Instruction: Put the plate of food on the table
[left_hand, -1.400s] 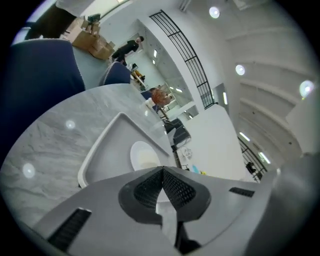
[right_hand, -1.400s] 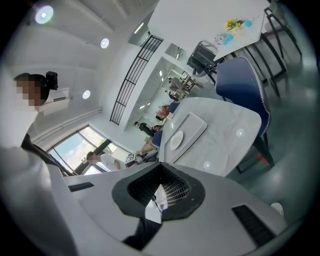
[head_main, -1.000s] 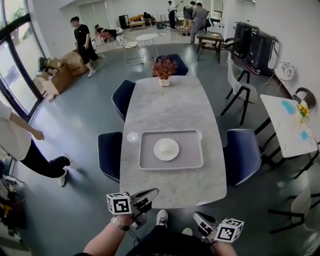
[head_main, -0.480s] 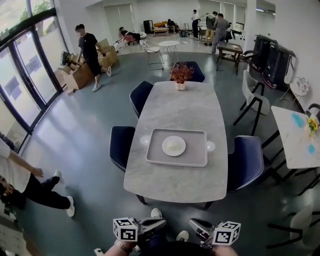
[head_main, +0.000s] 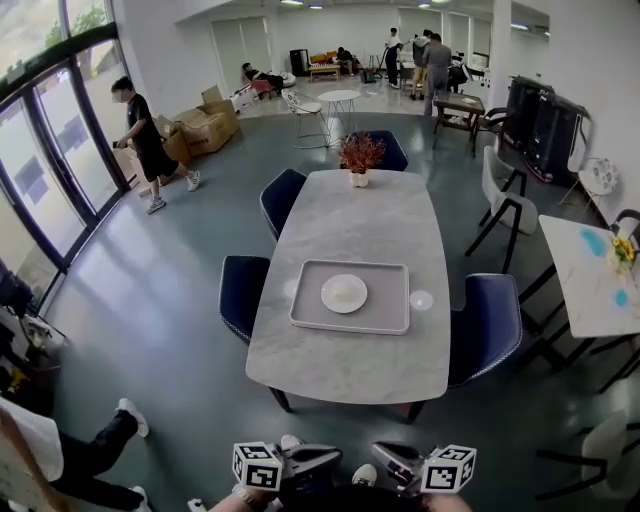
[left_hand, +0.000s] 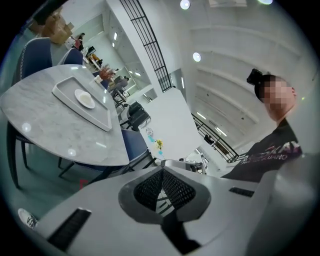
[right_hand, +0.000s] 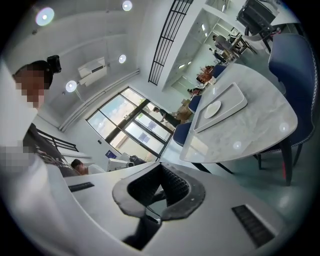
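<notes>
Tools: our left gripper (head_main: 333, 455) and right gripper (head_main: 380, 452), both closed, empty.
Plate: white round plate of food (head_main: 344, 293) on grey tray (head_main: 391, 312), marble table (head_main: 350, 372), well ahead.
Risk: we may tilt it, pinching only the rim.

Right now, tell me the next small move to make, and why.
Probably step toward the table, carrying the left gripper and right gripper up to its near edge. The plate sits on the tray mid-table, while both grippers hang short of the table, shut and empty. Nothing looks grippable from here.
</notes>
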